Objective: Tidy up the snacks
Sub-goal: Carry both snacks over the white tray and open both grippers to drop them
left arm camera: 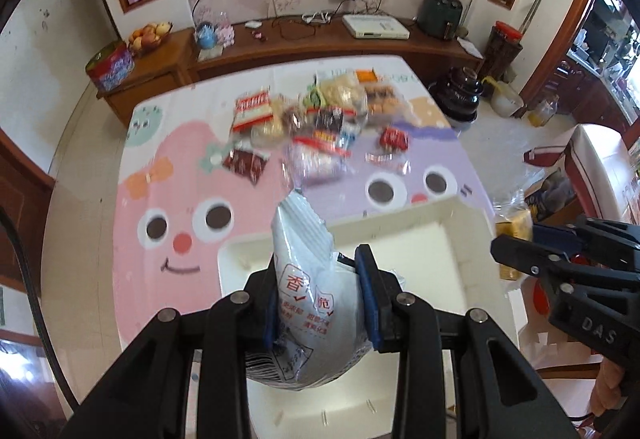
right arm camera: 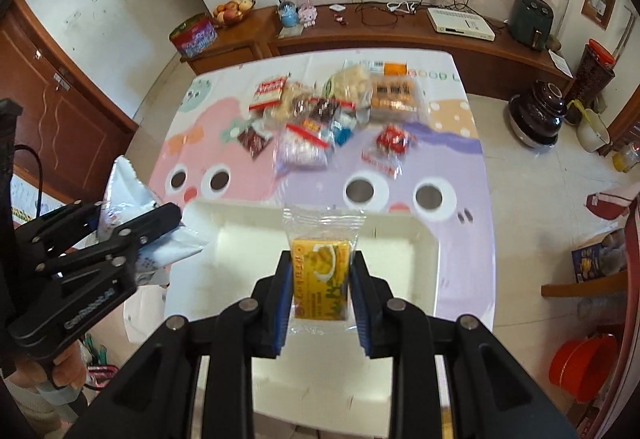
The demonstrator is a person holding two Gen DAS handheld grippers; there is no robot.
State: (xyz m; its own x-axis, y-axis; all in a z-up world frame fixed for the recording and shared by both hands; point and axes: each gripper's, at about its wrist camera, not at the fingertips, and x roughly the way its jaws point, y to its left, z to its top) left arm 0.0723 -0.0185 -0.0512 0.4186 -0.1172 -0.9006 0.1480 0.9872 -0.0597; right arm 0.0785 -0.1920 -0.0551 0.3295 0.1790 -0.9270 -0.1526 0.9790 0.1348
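Note:
My left gripper [left arm camera: 320, 271] is shut on a white snack bag [left arm camera: 310, 279] with red print, held above the near left part of a white tray [left arm camera: 460, 239]. My right gripper [right arm camera: 320, 271] is shut on a yellow snack in a clear wrapper [right arm camera: 320, 271], held above the same tray [right arm camera: 400, 239]. Each gripper shows in the other's view: the right one [left arm camera: 516, 243] at the right, the left one [right arm camera: 160, 217] at the left with its white bag [right arm camera: 128, 195]. A pile of mixed snack packets [left arm camera: 316, 111] [right arm camera: 328, 107] lies on the far half of the table.
The table wears a pink and purple cartoon cloth [left arm camera: 168, 175]. A wooden sideboard [left arm camera: 320, 43] with a fruit bowl [left arm camera: 148, 37] and a white box stands behind it. Dark pots [right arm camera: 538, 111] and a red bucket [right arm camera: 580, 363] stand on the floor at the right.

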